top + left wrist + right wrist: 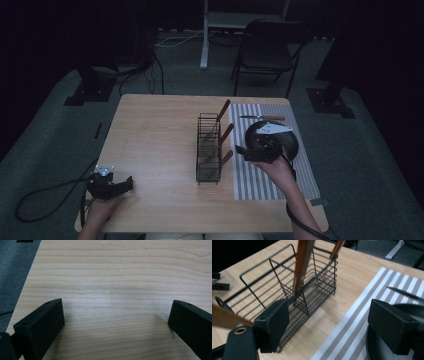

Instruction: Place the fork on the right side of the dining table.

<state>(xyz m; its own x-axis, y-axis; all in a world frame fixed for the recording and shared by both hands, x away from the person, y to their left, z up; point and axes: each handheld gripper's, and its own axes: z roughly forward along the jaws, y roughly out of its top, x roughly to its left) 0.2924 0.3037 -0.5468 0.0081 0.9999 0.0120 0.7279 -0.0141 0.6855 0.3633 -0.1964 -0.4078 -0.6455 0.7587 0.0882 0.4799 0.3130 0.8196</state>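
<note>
A black wire rack (208, 148) stands in the middle of the wooden table (155, 130), with three wooden-handled utensils (225, 134) leaning in its compartments. To its right a striped mat (295, 175) carries a black plate (291, 143) and a wooden-handled knife (263, 118). My right gripper (239, 150) hovers over the plate's left side, pointing at the rack, open and empty. In the right gripper view (329, 327) the rack (287, 290) and a handle (303, 262) are close ahead. My left gripper (128, 184) rests at the table's front left, open (116, 322) over bare wood.
A folding chair (265, 50) and a white stand (205, 35) are beyond the table's far edge. Black stand bases (90, 90) and cables (40, 197) lie on the carpet at the left. The table's left half is bare wood (112, 277).
</note>
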